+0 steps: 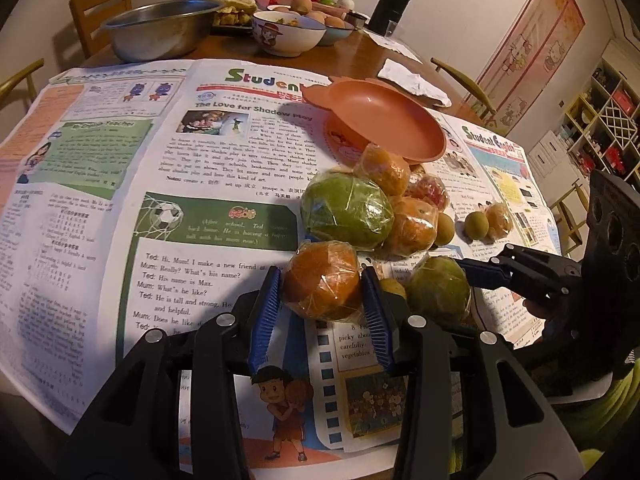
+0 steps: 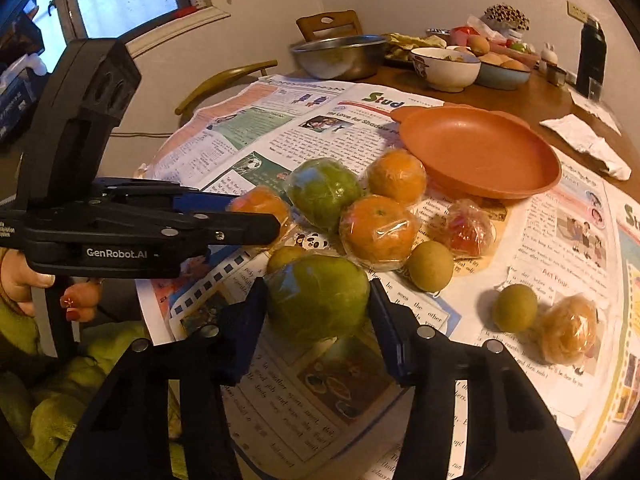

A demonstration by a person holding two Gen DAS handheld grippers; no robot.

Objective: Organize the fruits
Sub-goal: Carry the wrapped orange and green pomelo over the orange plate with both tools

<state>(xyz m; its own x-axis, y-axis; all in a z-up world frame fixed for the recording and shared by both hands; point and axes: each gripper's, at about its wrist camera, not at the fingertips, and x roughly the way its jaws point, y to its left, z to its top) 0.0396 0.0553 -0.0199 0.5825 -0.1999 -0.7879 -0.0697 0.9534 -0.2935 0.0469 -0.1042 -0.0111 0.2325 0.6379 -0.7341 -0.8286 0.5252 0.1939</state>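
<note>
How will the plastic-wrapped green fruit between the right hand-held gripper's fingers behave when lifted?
The wrapped green fruit looks round and fairly big, so it is probably heavy for this grip and apt to roll if released. Its glossy film wrap may slide against the right hand-held gripper, whose fingers touch only its sides. It looks firm, so likely stiff rather than squashy.

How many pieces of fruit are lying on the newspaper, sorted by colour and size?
orange fruit: 4
large green fruit: 2
small yellow-green fruit: 3
red fruit: 1
Total: 10
</note>
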